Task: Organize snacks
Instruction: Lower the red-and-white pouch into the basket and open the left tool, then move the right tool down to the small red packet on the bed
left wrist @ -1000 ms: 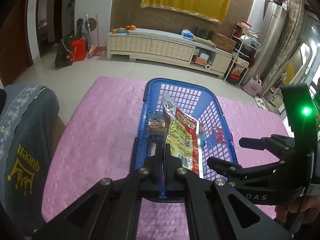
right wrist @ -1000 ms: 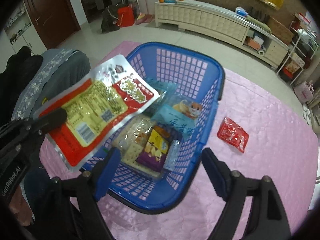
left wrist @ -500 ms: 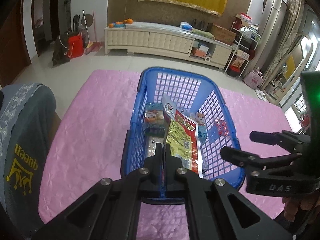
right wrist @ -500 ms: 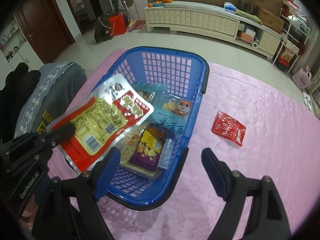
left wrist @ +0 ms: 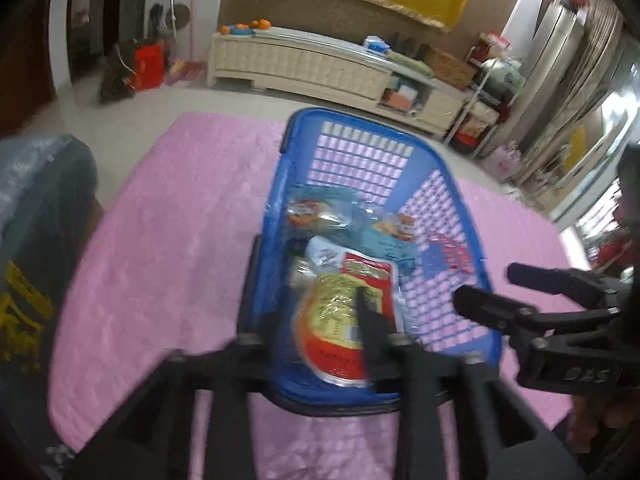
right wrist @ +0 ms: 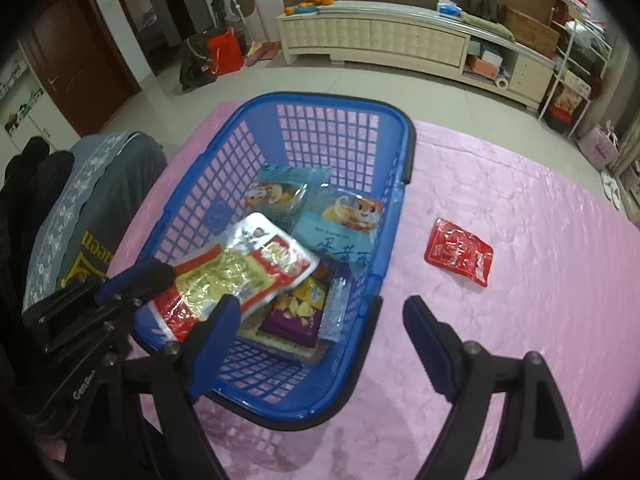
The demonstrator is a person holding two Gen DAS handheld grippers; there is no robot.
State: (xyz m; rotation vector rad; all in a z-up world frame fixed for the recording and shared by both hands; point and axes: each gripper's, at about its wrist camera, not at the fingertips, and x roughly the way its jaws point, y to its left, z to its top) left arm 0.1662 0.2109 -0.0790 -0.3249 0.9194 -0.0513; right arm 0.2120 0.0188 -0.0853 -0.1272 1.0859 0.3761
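**Release over the basket**

My left gripper [right wrist: 132, 280] has just been opening; the red-and-yellow foil snack packet [right wrist: 236, 272] lies loose between its jaws atop the blue plastic lattice basket [right wrist: 400, 152]. Right gripper [right wrist: 320, 316] gapes empty. Withdrawing carelessly, I may snag it

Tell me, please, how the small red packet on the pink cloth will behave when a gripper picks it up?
The small red packet looks flat and crinkled, so it probably flexes and droops. Its glossy film may slip between pads. It seems light and cannot roll.
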